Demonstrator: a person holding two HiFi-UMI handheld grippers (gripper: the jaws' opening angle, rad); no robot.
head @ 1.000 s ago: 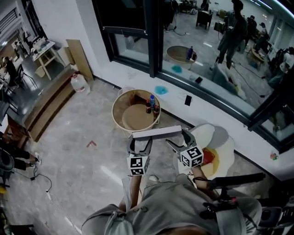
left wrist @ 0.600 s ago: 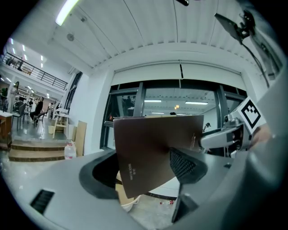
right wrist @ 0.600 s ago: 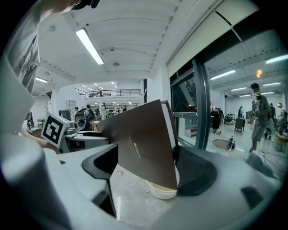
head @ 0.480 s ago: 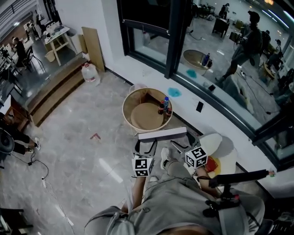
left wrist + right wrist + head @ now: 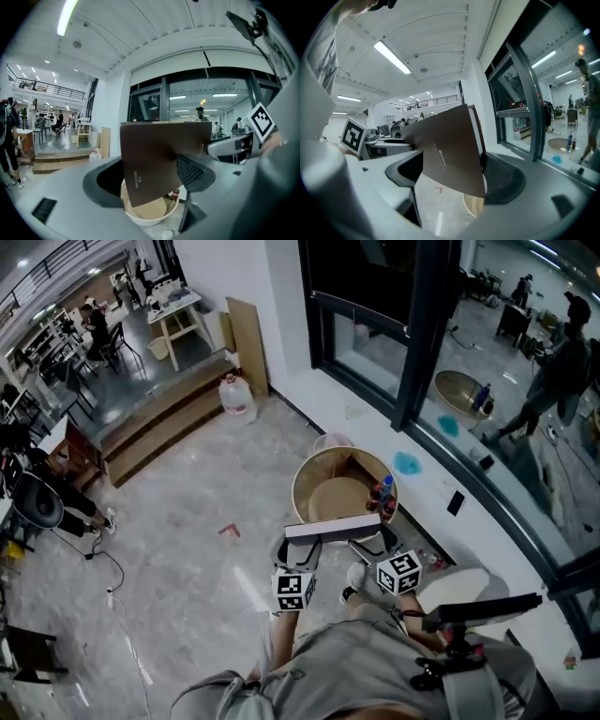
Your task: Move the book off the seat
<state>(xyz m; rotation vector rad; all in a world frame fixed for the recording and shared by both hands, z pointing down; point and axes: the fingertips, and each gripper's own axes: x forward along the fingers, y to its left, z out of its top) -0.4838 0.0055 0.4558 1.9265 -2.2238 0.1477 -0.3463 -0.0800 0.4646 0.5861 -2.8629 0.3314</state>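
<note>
Head view shows the book (image 5: 333, 528) only as a pale edge-on strip. It is held in the air between the left gripper (image 5: 298, 544) and the right gripper (image 5: 371, 542), just this side of the round tub (image 5: 298, 486) with bottles (image 5: 382, 493) in it, and apart from the white seat (image 5: 459, 585). Left gripper view gives the dark brown cover with small white print, jaws clamped on one end. Right gripper view adds the white page edge (its jaws grip the other end likewise). Against a second ago the two-handed hold is unchanged, but the tub now lies right behind the book and the seat sits farther toward the corner.
</note>
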